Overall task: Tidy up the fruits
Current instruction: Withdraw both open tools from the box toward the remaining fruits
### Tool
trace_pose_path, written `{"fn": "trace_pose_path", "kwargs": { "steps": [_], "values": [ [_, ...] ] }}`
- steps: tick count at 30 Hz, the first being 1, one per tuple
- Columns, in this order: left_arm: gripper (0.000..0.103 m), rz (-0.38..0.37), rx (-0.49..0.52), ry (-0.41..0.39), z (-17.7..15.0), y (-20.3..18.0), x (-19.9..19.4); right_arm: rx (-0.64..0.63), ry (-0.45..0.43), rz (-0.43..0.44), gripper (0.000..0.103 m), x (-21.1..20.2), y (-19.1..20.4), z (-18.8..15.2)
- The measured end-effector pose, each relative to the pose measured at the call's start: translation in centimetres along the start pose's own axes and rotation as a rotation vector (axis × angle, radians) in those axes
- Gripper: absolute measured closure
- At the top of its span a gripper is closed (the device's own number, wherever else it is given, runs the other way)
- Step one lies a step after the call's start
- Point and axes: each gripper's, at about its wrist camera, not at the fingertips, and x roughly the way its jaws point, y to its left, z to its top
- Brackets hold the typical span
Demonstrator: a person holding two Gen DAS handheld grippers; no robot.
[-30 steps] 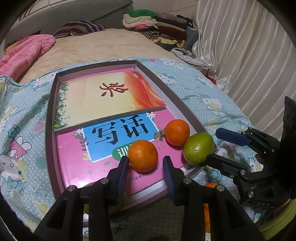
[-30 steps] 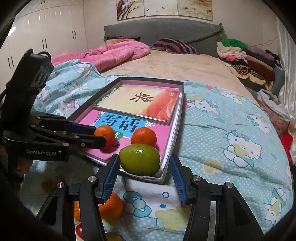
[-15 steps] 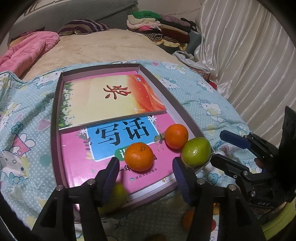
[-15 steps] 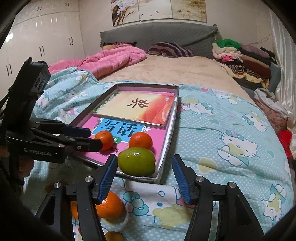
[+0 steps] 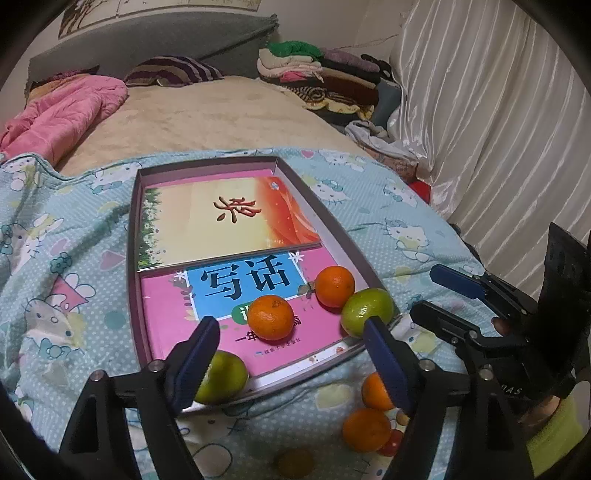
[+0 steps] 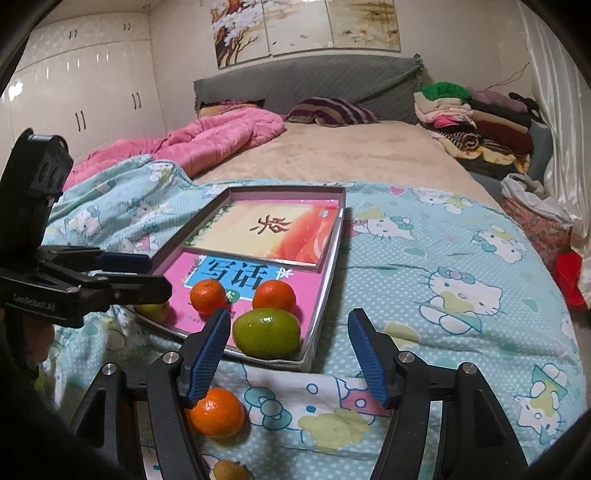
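Four fruits are now sitting in the tray (image 5: 135, 280); both left tongs (image 5: 288, 350) and right tongs (image 6: 286, 354) are backing away released, toward loose oranges (image 6: 216, 411).

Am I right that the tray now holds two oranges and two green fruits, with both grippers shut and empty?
Not quite: the left gripper and right gripper are both open, jaws wide apart, as each wrist view shows. The rest holds: the tray has two oranges and two green fruits.

A bed with a grey headboard (image 6: 306, 79) fills the room. White wardrobe doors (image 6: 85, 96) stand at ten o'clock, a three-panel painting (image 6: 306, 29) at twelve, shiny white curtains (image 5: 491, 122) at two.
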Motion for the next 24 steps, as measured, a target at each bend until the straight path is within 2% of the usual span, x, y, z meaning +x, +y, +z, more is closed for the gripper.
{"fn": "trace_pose_path", "kwargs": {
  "steps": [12,24],
  "values": [
    [0.014,0.010,0.007,-0.036,-0.8,-0.7,-2.2,0.011,-0.069,-0.003,0.031,-2.9,0.0,0.1],
    [0.013,0.006,0.008,-0.059,-1.2,-1.2,-3.7,0.032,-0.095,-0.005,0.031,-5.0,0.6,-1.0]
  ]
}}
